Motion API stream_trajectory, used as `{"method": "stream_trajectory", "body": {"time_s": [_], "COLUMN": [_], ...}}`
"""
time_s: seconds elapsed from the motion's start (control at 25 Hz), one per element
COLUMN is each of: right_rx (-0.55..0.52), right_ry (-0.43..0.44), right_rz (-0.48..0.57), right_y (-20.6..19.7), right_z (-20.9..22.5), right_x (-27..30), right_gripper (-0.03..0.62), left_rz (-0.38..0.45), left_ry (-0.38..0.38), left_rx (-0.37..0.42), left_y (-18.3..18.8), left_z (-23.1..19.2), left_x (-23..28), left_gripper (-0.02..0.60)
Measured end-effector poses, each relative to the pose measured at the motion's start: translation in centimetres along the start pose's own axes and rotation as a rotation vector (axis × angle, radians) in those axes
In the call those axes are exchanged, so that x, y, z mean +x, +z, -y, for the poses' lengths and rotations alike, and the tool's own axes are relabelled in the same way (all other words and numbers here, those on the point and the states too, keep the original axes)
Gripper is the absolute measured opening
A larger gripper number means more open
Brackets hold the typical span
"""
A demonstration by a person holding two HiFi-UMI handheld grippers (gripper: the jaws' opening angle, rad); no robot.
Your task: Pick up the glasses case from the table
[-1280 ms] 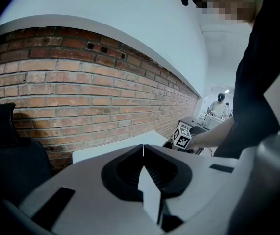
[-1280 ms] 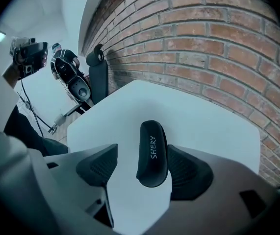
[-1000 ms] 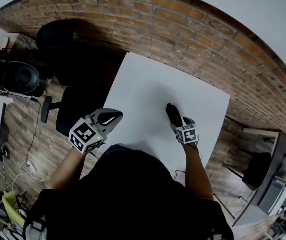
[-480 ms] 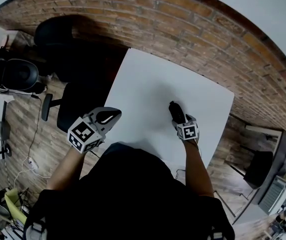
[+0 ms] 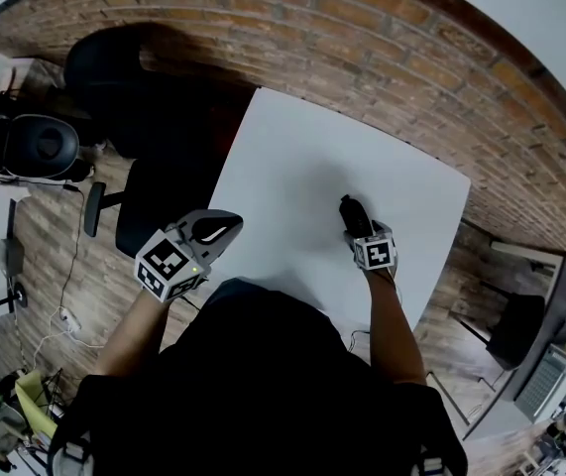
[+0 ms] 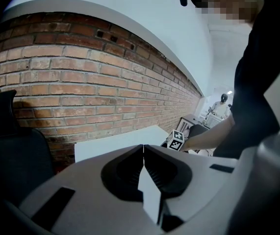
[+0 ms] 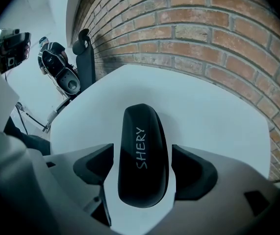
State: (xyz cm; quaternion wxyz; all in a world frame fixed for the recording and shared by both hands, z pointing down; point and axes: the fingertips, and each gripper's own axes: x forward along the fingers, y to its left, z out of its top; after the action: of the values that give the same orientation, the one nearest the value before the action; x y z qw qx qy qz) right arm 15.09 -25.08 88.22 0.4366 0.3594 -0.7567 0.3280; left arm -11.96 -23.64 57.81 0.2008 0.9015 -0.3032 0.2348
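While the right gripper (image 7: 143, 166) straddles the glasses case (image 7: 143, 151), its jaws are opening on either side of it.
The dark case lies flat on the white worktop (image 7: 218, 114), directly between the two jaws, with a gap on each side, so neither pad presses on it. Its long axis runs straight ahead of the gripper, parallel to the jaws, so a squeeze would likely catch it across its narrow width. The left gripper (image 6: 143, 148), jaws together on nothing, hangs well off to the side near the worktop's edge. The right is plainly the nearer.
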Motion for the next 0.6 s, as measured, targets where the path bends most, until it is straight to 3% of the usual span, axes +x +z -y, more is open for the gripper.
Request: {"method": "stream_trajectory", "body": {"time_s": [0.6], "right_rx": [-0.009], "right_ry": [-0.002], "right_rz": [-0.067], "right_y": [-1.2], "right_z": [0.2], "right_x": [2.3], "right_gripper": [0.349], "left_rz": [-0.007], "left_ry": [-0.016], "left_rx": [-0.017], "left_y": [-0.4], "left_z": [-0.4], "left_x": [0.7], "left_gripper": [0.012]}}
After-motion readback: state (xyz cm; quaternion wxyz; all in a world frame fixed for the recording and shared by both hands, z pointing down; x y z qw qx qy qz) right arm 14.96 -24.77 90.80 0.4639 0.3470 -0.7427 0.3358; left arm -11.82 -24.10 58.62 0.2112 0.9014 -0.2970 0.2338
